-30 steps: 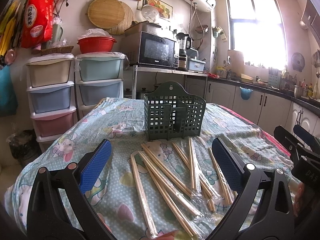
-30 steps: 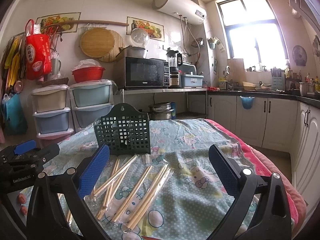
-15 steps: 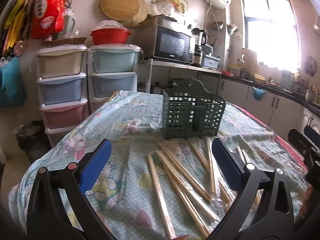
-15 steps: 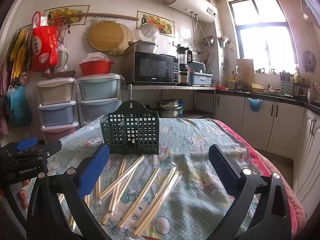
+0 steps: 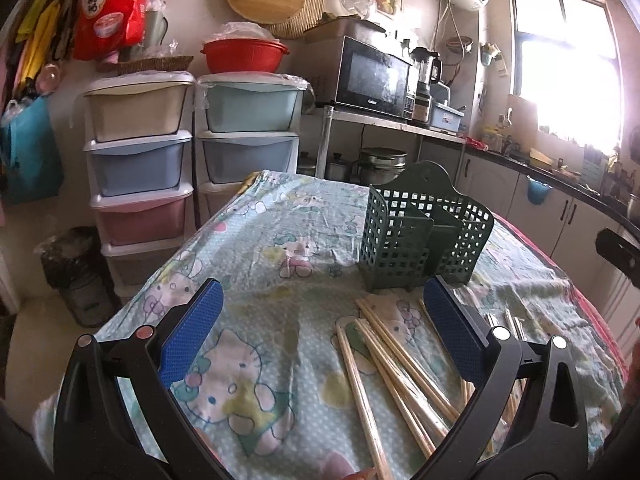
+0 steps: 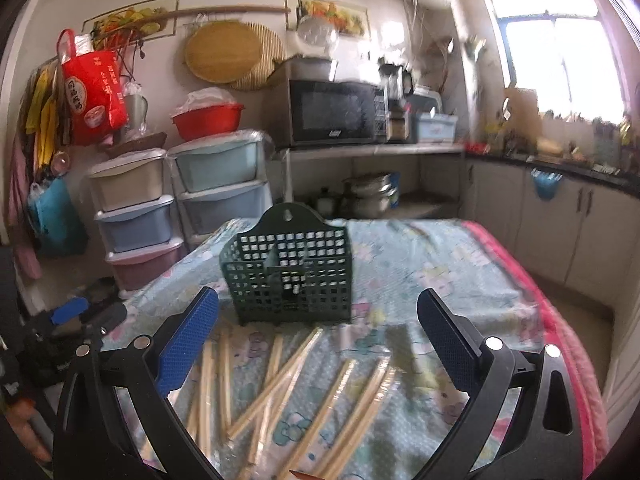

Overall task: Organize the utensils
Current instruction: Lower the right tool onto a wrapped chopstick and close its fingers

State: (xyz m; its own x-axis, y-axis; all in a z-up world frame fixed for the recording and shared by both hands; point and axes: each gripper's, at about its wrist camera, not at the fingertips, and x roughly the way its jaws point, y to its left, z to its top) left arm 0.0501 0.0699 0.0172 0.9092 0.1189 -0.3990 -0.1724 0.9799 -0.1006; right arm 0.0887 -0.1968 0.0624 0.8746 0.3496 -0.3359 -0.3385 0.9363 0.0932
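Kitchen worktop [image 5: 280, 216], cartoon cloth: wrapped chopsticks [image 6: 280, 380] lie before green caddy [image 6: 288, 276]. Both hand-held grippers — left [image 5: 320, 328], right [image 6: 318, 330] — spread, empty. Chopsticks likely light, stiff, slippery; pinch mid-length.

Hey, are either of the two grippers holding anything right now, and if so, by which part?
Nothing is held. The left gripper and right gripper are both open, hovering above the plastic-wrapped wooden chopsticks.

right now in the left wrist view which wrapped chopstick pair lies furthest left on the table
The lone pair lying apart on the left edge of the pile; the others overlap toward the right finger.
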